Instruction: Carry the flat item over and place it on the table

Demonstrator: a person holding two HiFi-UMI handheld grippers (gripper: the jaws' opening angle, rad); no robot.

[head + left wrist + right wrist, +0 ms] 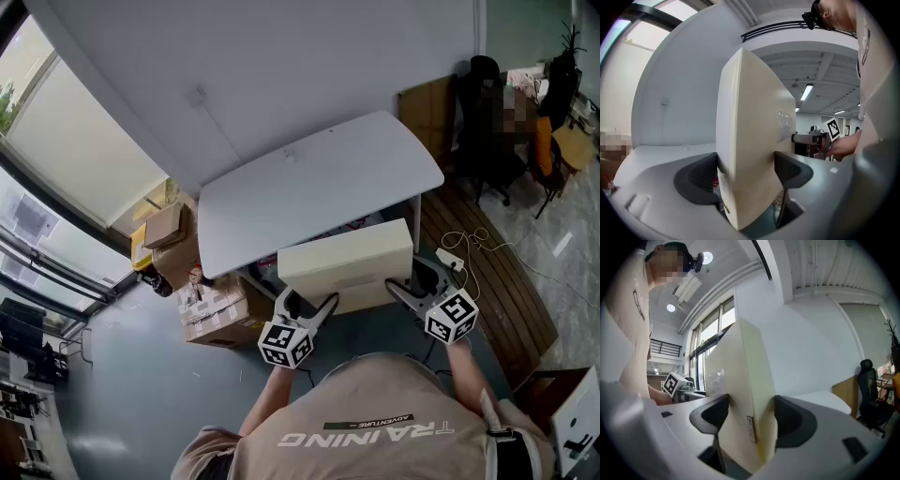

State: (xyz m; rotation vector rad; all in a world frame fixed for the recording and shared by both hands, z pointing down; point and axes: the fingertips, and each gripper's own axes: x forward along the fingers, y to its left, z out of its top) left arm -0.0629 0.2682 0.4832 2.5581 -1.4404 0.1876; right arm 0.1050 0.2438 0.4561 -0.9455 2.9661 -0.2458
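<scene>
left claw (pixel 309 302): clamping box (pixel 347 255), near-left edge
right claw (pixel 410 284): clamping its near-right edge
box: hovering at tabletop (pixel 309 183) near edge

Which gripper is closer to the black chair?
Right. The right gripper grips the flat box's end on the black chair's side; the left gripper grips the opposite end, farther away.
</scene>
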